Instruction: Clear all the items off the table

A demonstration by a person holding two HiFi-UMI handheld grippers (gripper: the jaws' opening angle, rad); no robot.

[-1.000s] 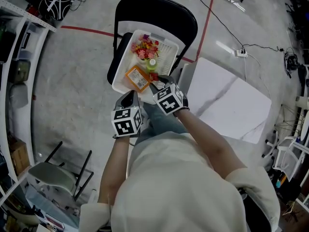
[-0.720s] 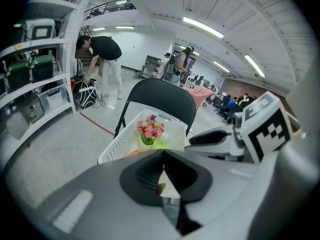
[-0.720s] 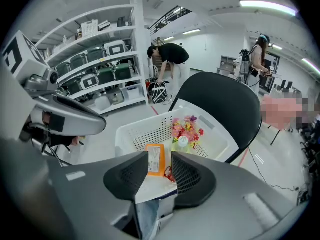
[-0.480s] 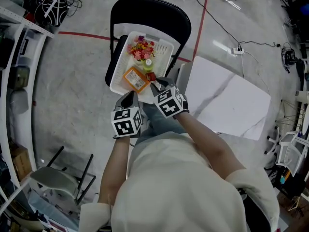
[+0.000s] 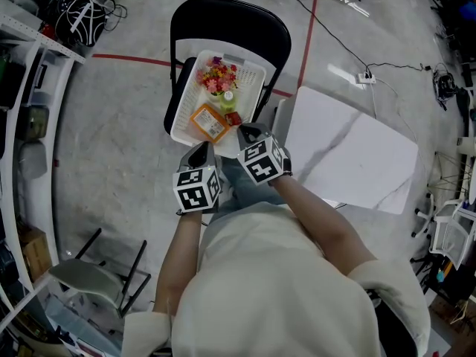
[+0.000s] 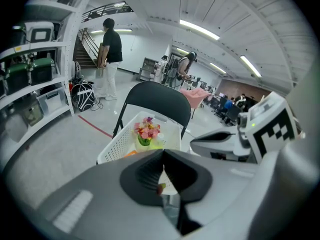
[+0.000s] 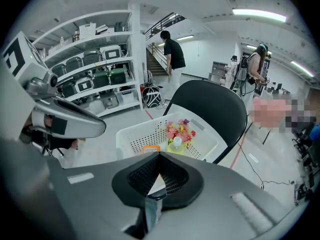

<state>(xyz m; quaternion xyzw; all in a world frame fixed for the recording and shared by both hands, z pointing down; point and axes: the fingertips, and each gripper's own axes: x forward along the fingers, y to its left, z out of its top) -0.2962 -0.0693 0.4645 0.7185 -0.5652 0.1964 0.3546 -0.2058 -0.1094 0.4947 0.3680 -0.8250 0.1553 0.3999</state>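
A white basket (image 5: 183,103) sits on a black chair (image 5: 223,17). It holds a bunch of flowers (image 5: 217,75), a green bottle (image 5: 228,99), an orange packet (image 5: 210,121) and a small red item (image 5: 233,117). My right gripper (image 5: 244,131) hovers at the basket's near right corner; its jaws have just been closing and now meet with nothing between them (image 7: 159,156). My left gripper (image 5: 199,149) is just short of the basket's near edge, shut and empty (image 6: 163,154). The right gripper view also shows the basket (image 7: 145,134), flowers (image 7: 181,130) and bottle (image 7: 175,145).
A white table (image 5: 349,155) stands right of the chair, with nothing on the part in view. Shelves with cases (image 5: 22,117) line the left side. A grey folding chair (image 5: 82,274) is at lower left. Cables (image 5: 372,76) cross the floor. People stand far off (image 6: 111,49).
The right gripper has drawn a little back and up from over the basket's near corner. The left gripper has stayed where it was.
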